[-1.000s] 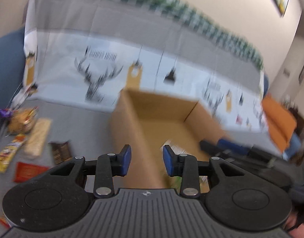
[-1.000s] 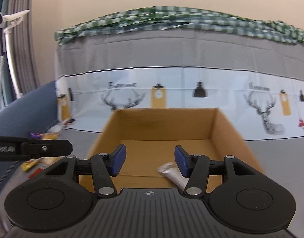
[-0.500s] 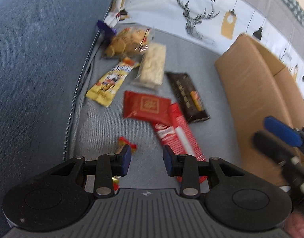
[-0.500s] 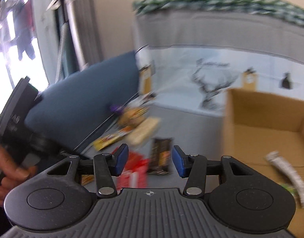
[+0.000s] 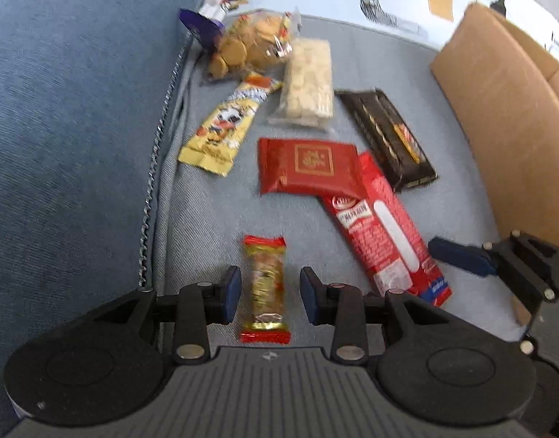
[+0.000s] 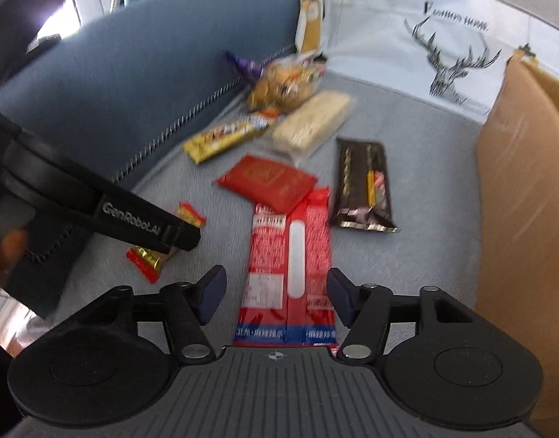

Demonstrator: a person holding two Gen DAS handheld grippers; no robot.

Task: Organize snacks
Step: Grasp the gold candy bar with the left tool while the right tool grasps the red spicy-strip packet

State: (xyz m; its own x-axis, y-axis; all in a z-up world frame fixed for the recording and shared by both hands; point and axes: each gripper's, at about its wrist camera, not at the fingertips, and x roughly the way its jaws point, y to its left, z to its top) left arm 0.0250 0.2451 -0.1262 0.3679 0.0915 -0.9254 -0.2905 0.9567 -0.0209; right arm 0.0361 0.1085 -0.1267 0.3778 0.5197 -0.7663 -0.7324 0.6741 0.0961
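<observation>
**Both grippers poised over wrappers**

The left gripper [image 5: 267, 294] stands part open, its pads astride but clear of a small red-and-gold candy bar [image 5: 265, 290] on the grey sofa seat [image 5: 206, 219]. The right gripper [image 6: 275, 297], jaws opening, straddles a long red snack packet [image 6: 292, 262] without touching. A brown cardboard box [image 6: 520, 197] stands nearby.

Each gripper has a ribbed grey housing flanked by two round black discs, from which black link arms with silver pivot screws reach forward to dark blue rubber pads: the left gripper [image 5: 267, 295] and the right gripper [image 6: 276, 295] look alike. A small crosshair mark sits on the front edge of each housing. The left gripper's black side bar carries "GenRobot.AI" in pale lettering.
</observation>
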